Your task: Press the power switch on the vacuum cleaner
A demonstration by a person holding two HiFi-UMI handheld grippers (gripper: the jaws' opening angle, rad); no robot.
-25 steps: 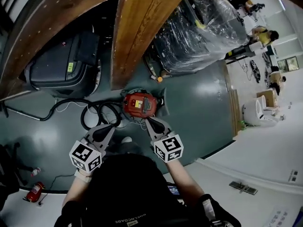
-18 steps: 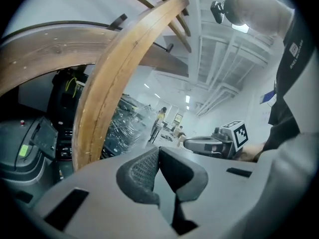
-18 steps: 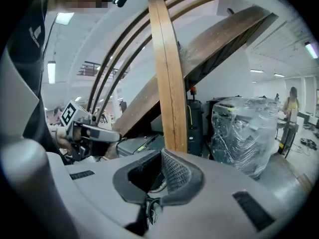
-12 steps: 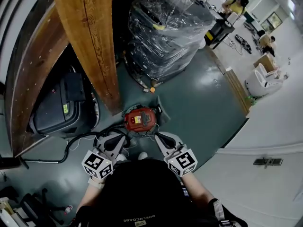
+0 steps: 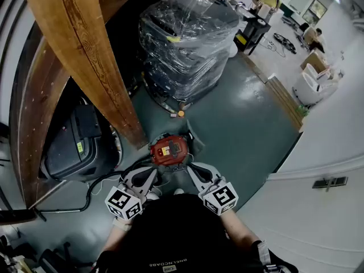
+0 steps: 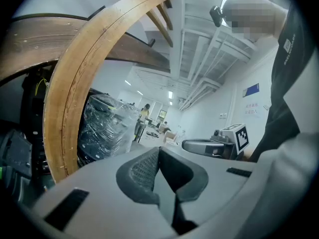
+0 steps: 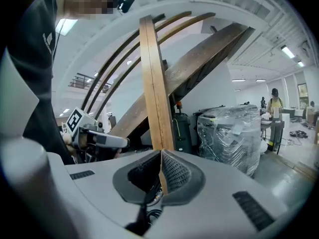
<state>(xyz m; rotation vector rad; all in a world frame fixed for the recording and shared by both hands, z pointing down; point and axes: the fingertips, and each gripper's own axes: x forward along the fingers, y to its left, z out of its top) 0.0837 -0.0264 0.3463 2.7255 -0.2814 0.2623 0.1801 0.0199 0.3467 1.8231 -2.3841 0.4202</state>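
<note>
The red vacuum cleaner [image 5: 169,150] stands on the dark green floor, just ahead of both grippers in the head view. A yellow patch shows on its top; I cannot make out the switch. My left gripper [image 5: 150,173] points at its lower left side, a short way off. My right gripper [image 5: 191,167] points at its lower right side, equally close. In the left gripper view the left gripper [image 6: 159,152] has its pads pressed together with nothing between them. The right gripper [image 7: 160,156] is likewise shut and empty. Neither gripper view shows the vacuum.
A slanted wooden beam [image 5: 85,56] rises just left of the vacuum. A plastic-wrapped pallet load [image 5: 182,38] stands behind it. A black machine [image 5: 74,147] sits at the left, and a black hose [image 5: 98,182] trails over the floor. A white ledge [image 5: 318,169] borders the right.
The head view has swung, so the beam and pallet sit differently in frame. Both grippers stay shut, close in front of the vacuum, which has not moved on the floor.
</note>
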